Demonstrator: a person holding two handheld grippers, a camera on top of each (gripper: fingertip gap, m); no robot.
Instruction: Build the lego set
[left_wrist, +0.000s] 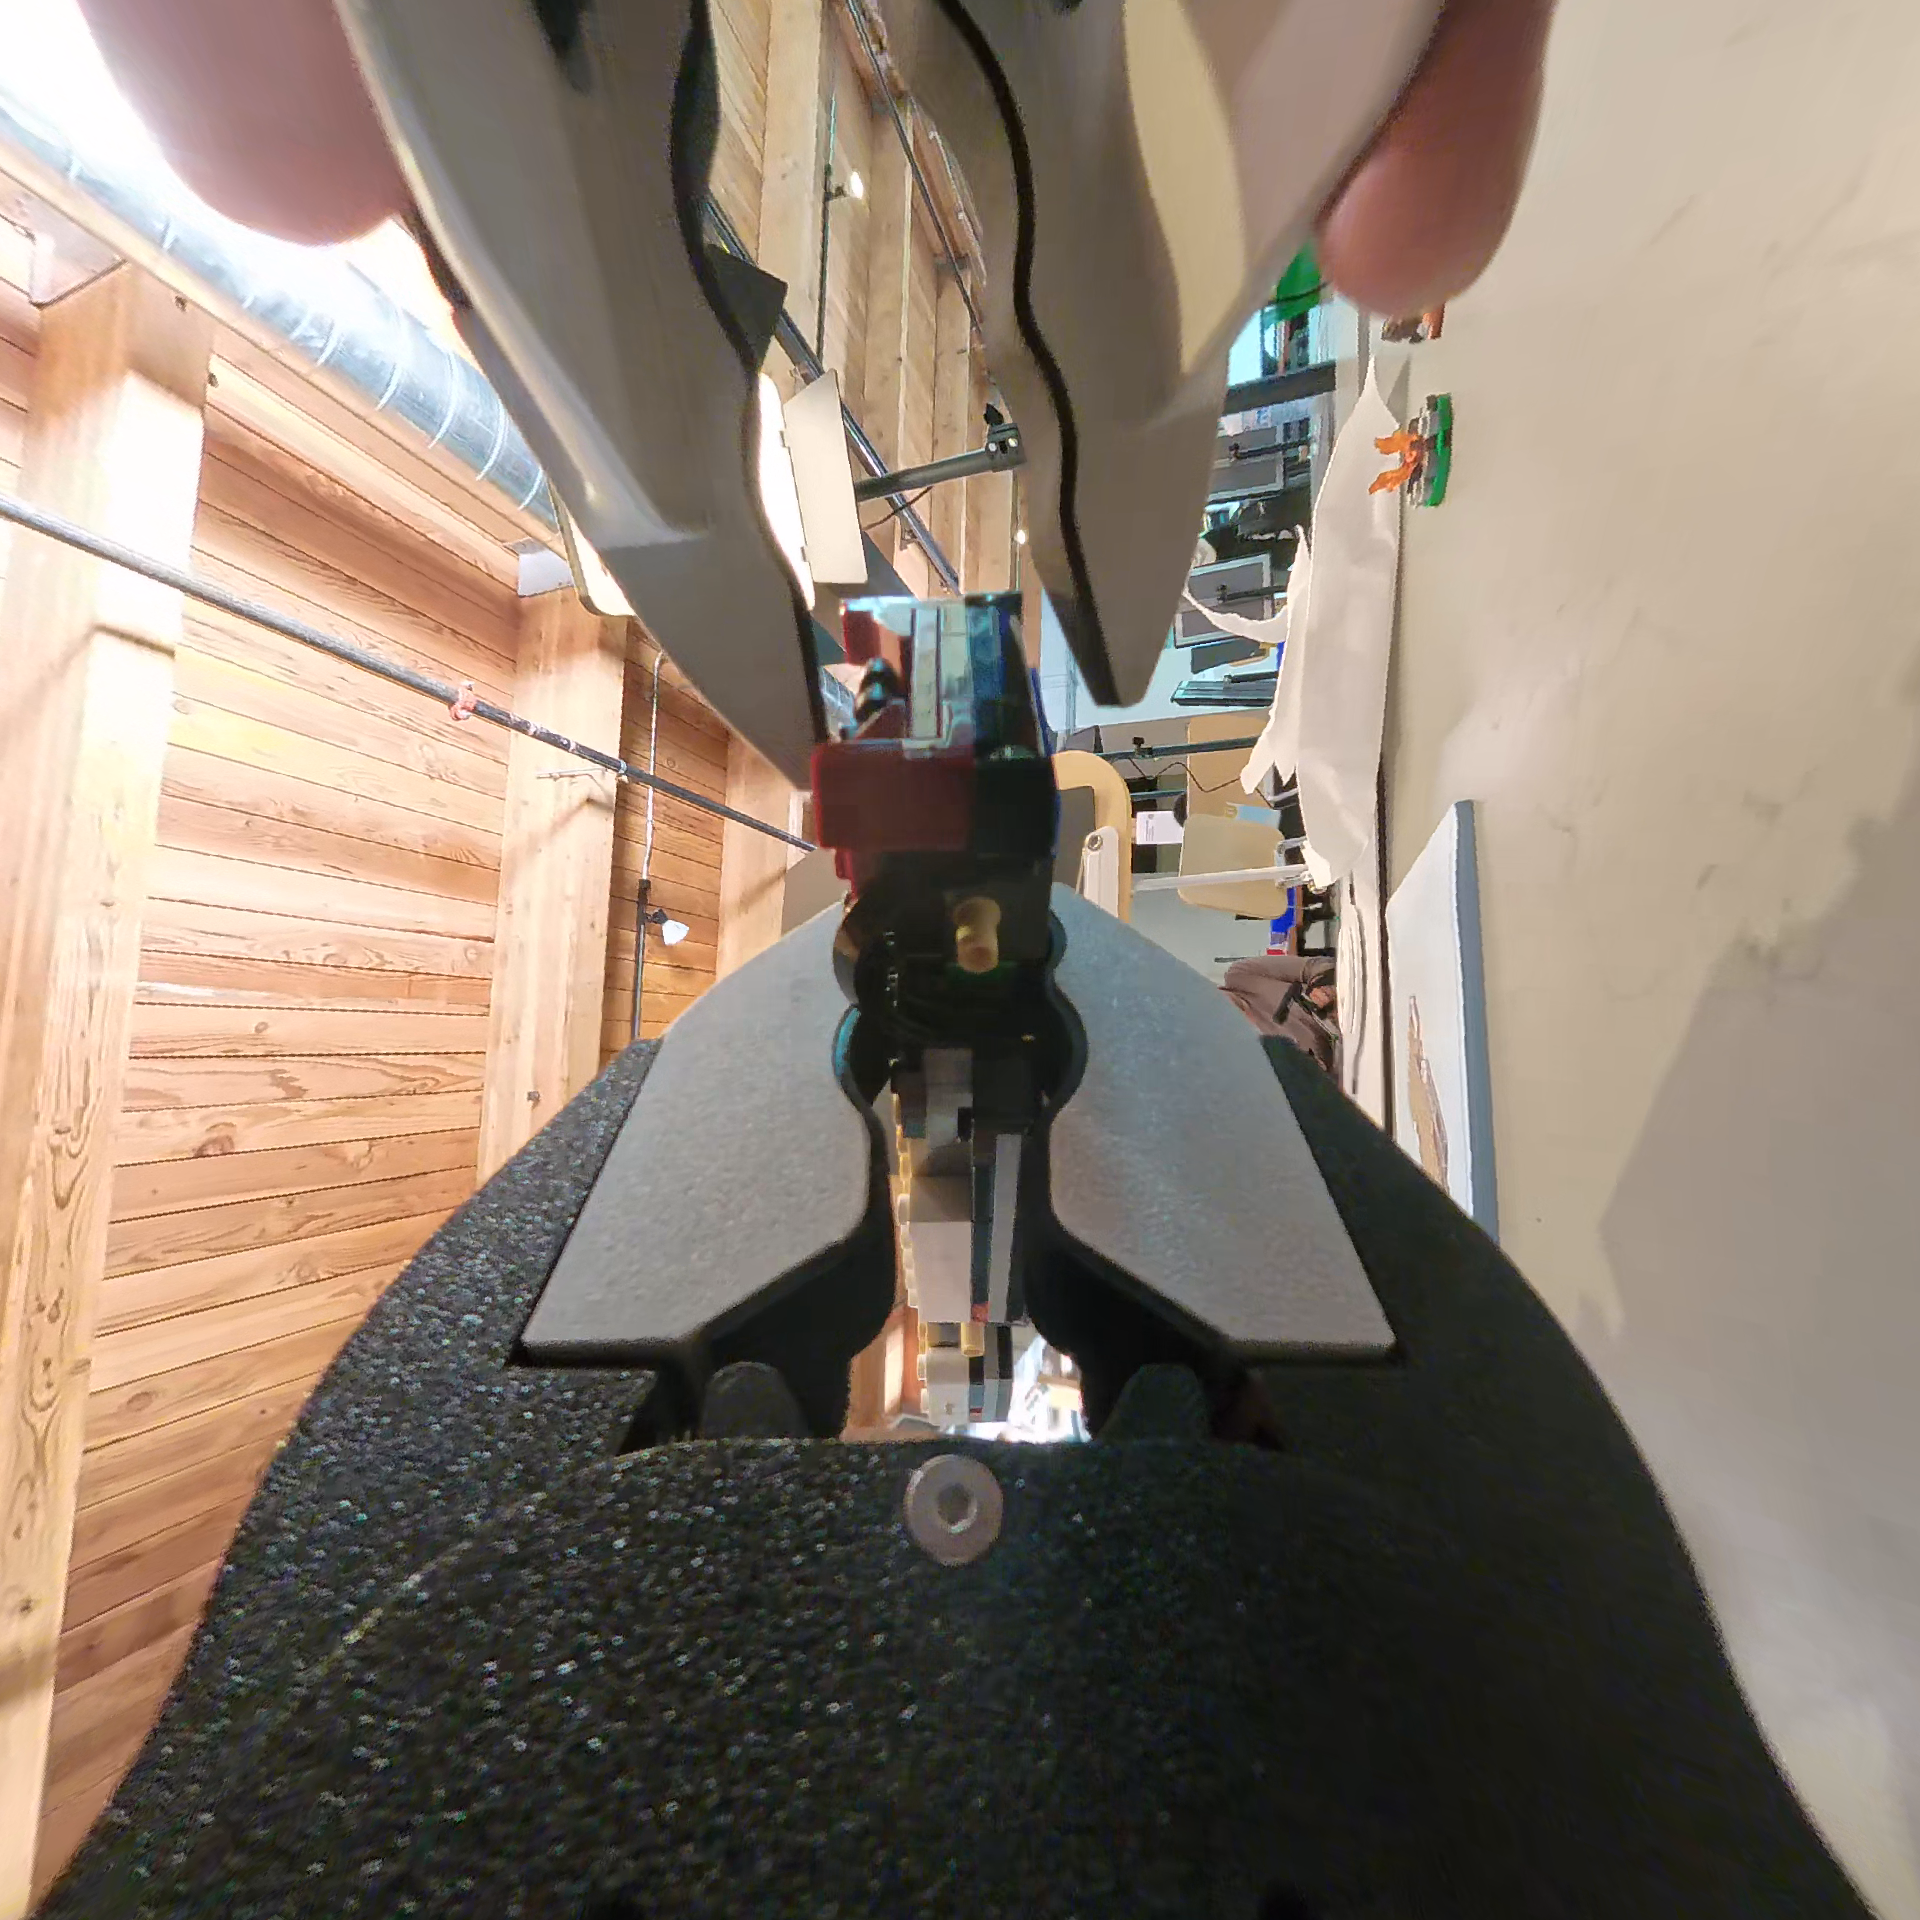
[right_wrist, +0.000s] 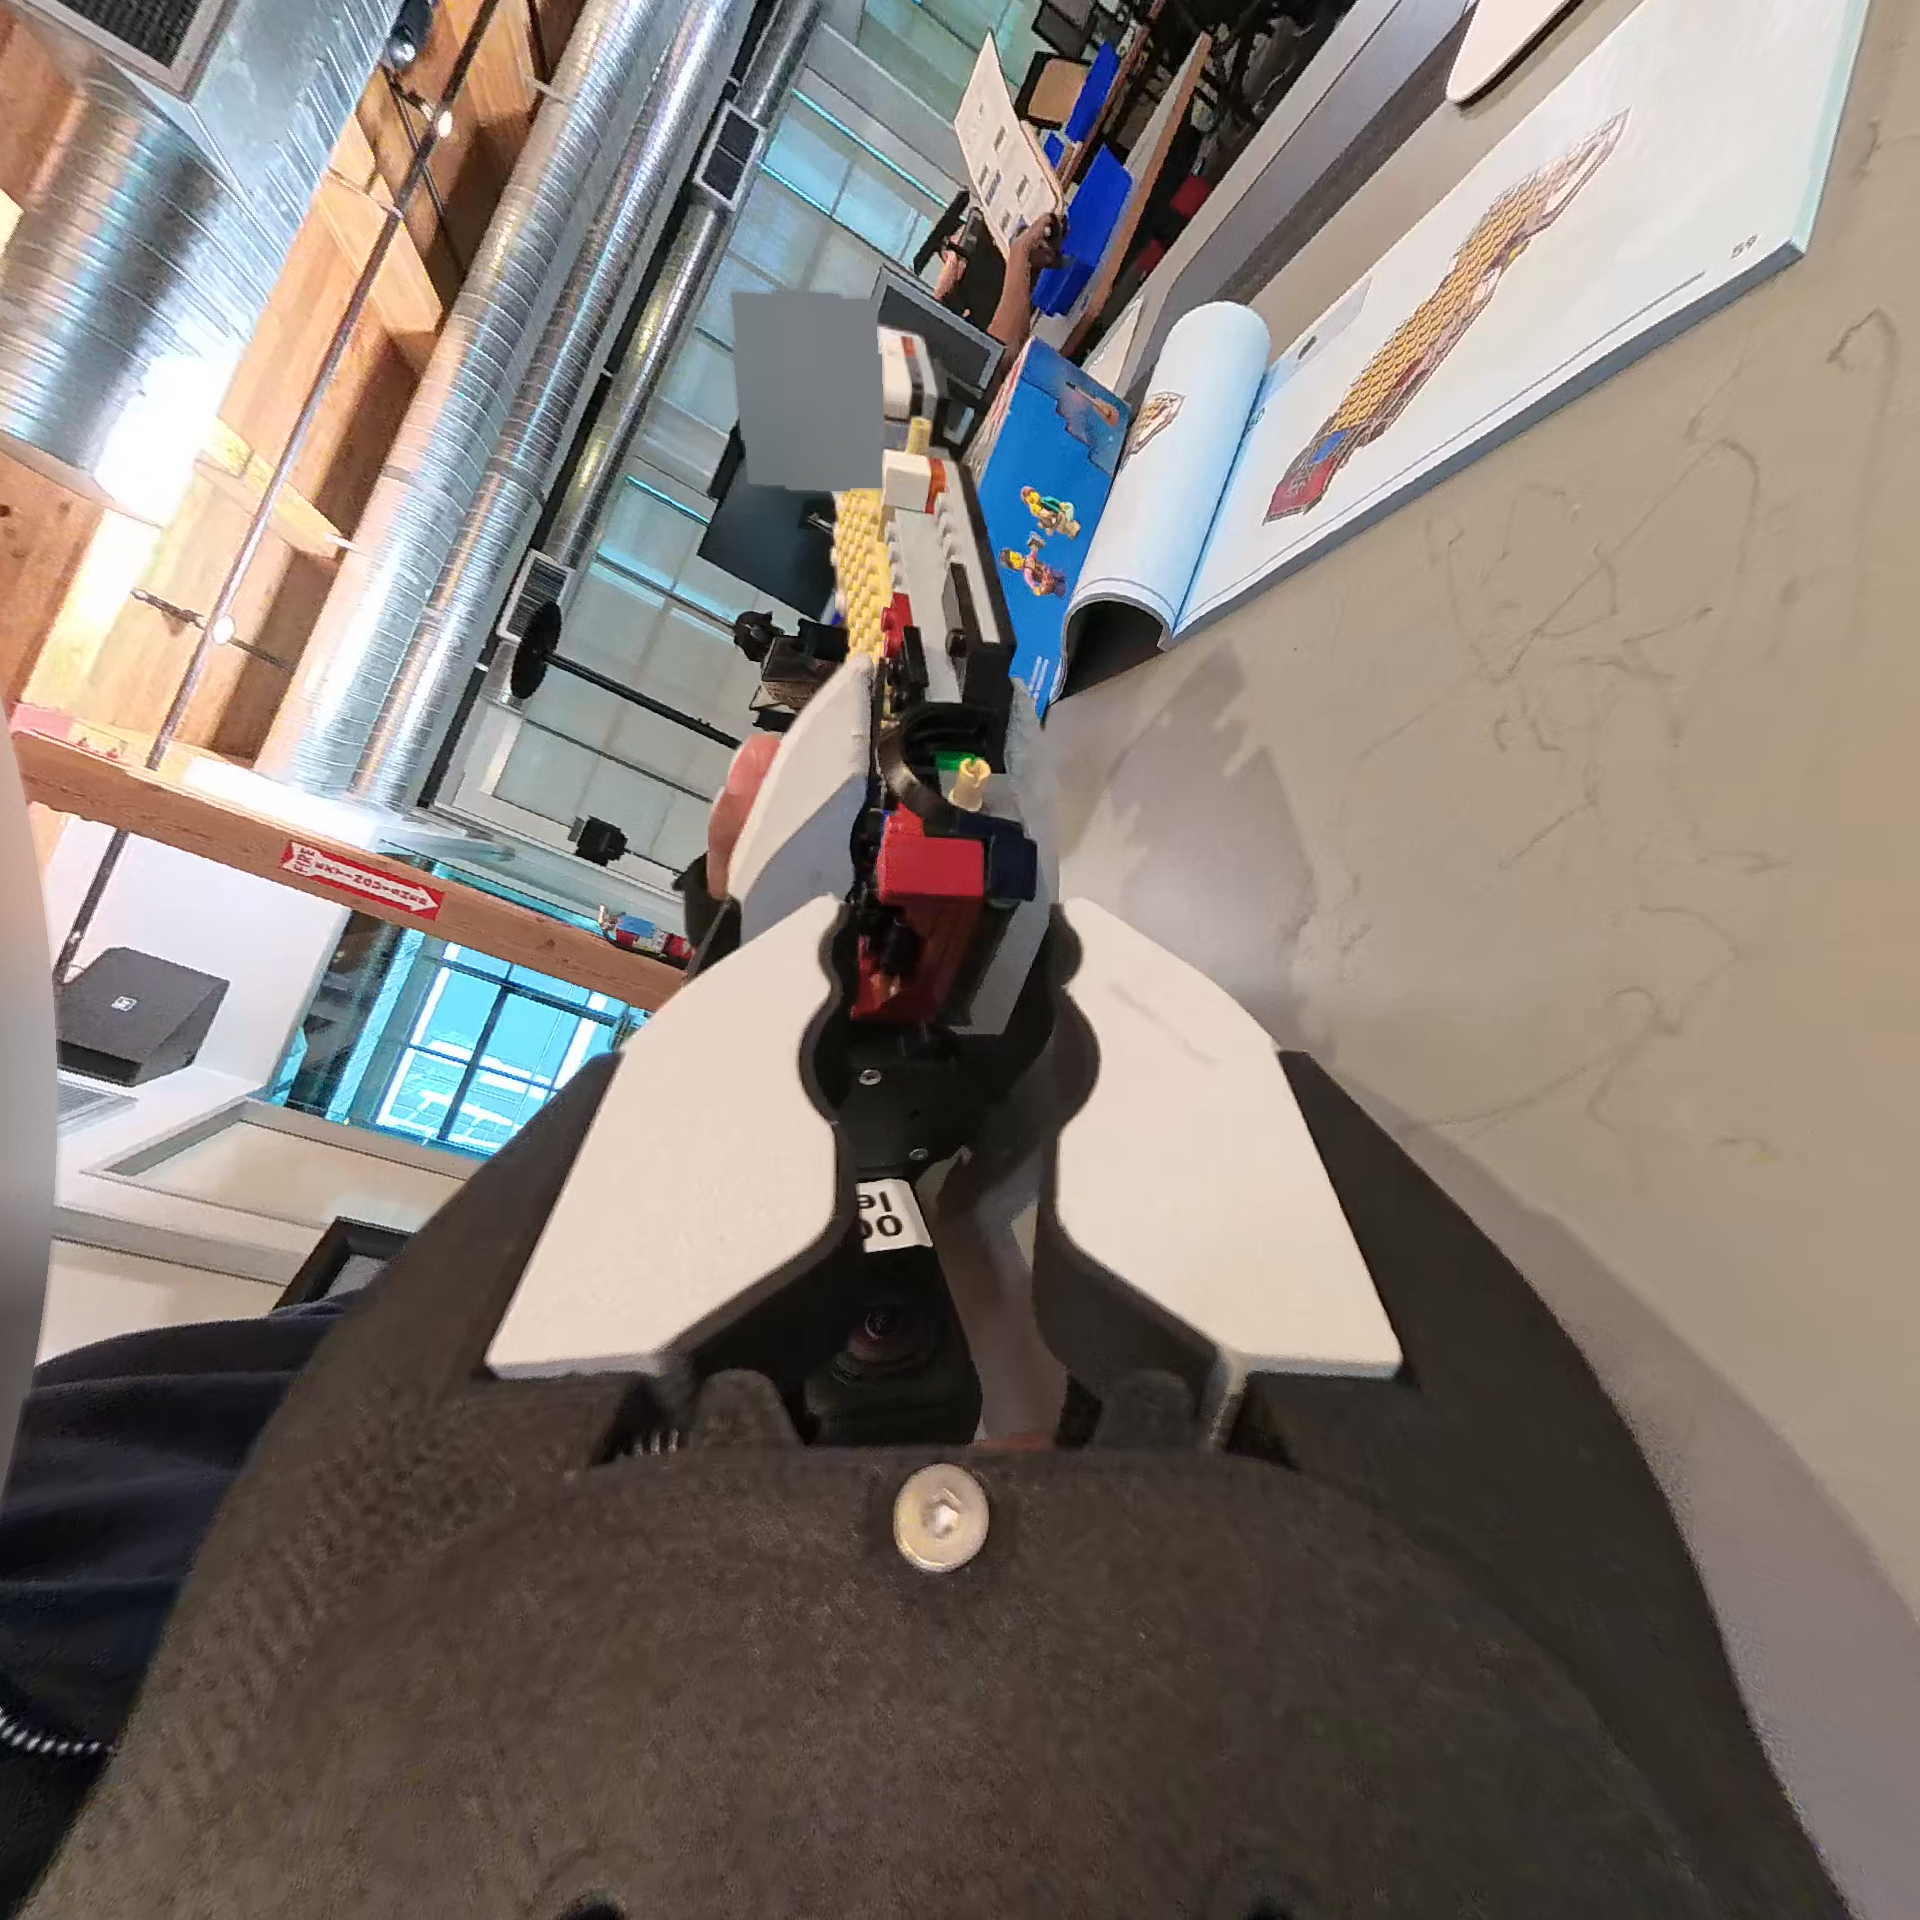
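Left gripper (left_wrist: 951, 935): clenched on a long brick model (left_wrist: 935, 800), both pads tight against its dark midsection. Model runs lengthwise between the fingers; red-and-black end sticks out at the far side, grey, white and tan bricks trail back toward the camera. A tan peg (left_wrist: 977, 930) juts from the black part just past the fingertips.

Right gripper (left_wrist: 966, 665): comes in from above, fingers straddling the red end. One finger (left_wrist: 727, 582) lies against the red block; the other tip stands off to the right with air showing. Whether it has bitten yet, cannot tell. Its own view shows the red end (right_wrist: 925, 914) inside the fingers (right_wrist: 727, 1091), edges hidden.

Model is held up in the air, off the table (right_wrist: 1558, 935).

Around: open booklet (right_wrist: 1299, 436) and blue box (right_wrist: 1049, 488) on the table far right. Paper (left_wrist: 1340, 644) and a small green-and-orange piece (left_wrist: 1418, 447) farther off.

Progress: model looks largely built; nothing loose seen at either gripper.
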